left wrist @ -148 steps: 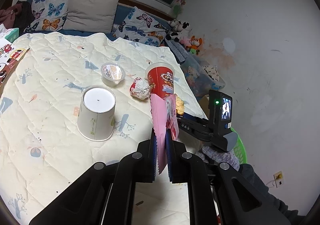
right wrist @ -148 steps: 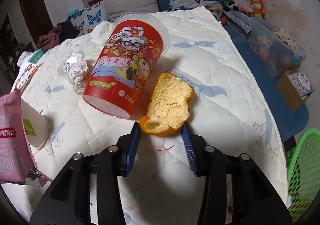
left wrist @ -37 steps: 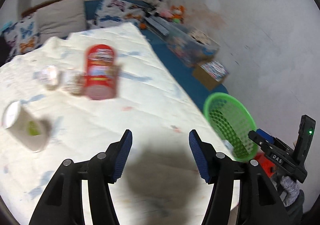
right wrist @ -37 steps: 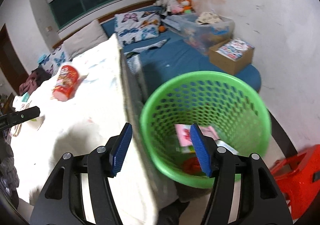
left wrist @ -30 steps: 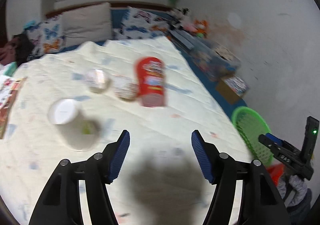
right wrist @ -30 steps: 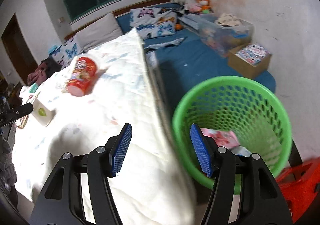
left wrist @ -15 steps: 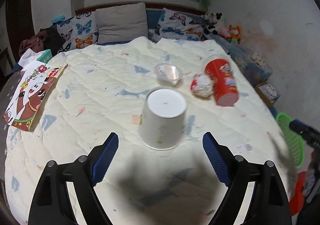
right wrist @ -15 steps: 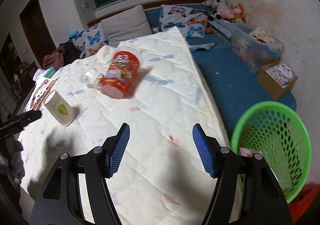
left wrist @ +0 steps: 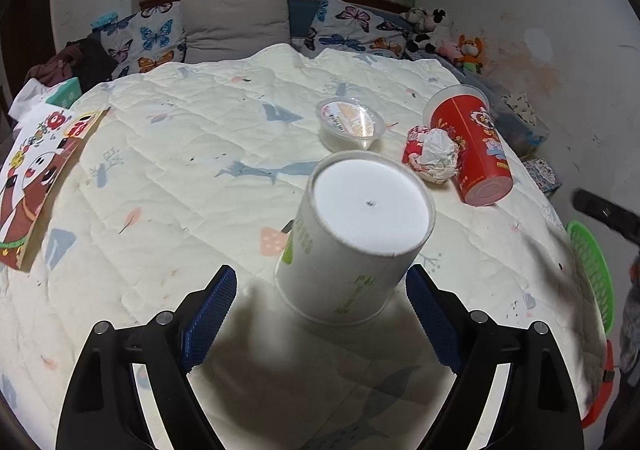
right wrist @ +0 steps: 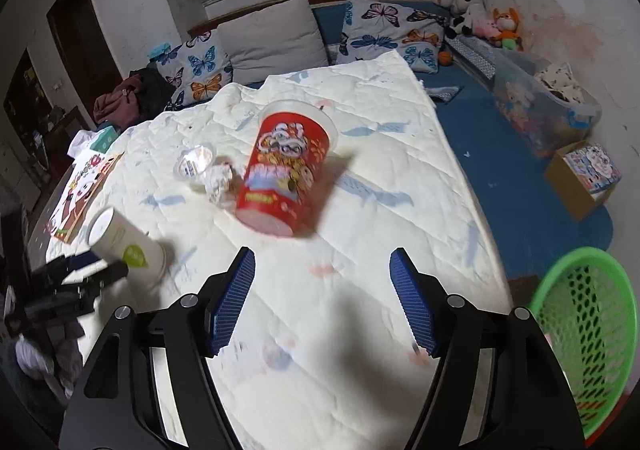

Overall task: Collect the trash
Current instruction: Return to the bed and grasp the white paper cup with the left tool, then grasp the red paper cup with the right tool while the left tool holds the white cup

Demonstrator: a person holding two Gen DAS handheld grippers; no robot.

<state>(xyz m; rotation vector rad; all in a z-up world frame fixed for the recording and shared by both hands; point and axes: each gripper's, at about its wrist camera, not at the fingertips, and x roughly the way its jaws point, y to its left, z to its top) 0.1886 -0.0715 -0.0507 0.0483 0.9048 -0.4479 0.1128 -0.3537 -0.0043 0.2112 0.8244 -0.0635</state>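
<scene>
Left wrist view, near to far: left gripper (left wrist: 320, 314) spread wide, nothing pinched; pads flank the base of the upside-down white paper cup (left wrist: 356, 238) w/o touching it, on the quilt (left wrist: 168, 178). Beyond: crumpled wrapper (left wrist: 434, 156), clear plastic tub (left wrist: 350, 124), and red snack cup (left wrist: 472, 148) lying on its side. Pillows further back.

Right wrist view: right gripper (right wrist: 322, 300) also spread, empty; its jaws have just been opening wider, w/ nothing between them but bare quilt. Red snack cup lies ahead, well apart. Green basket (right wrist: 580, 334) sits on the floor off the bed's right edge; contents too cut off to tell.

Progress, my read: four pcs still on the bed, none in hand. Paper cup looks next for the left, red cup prob. for the right.
</scene>
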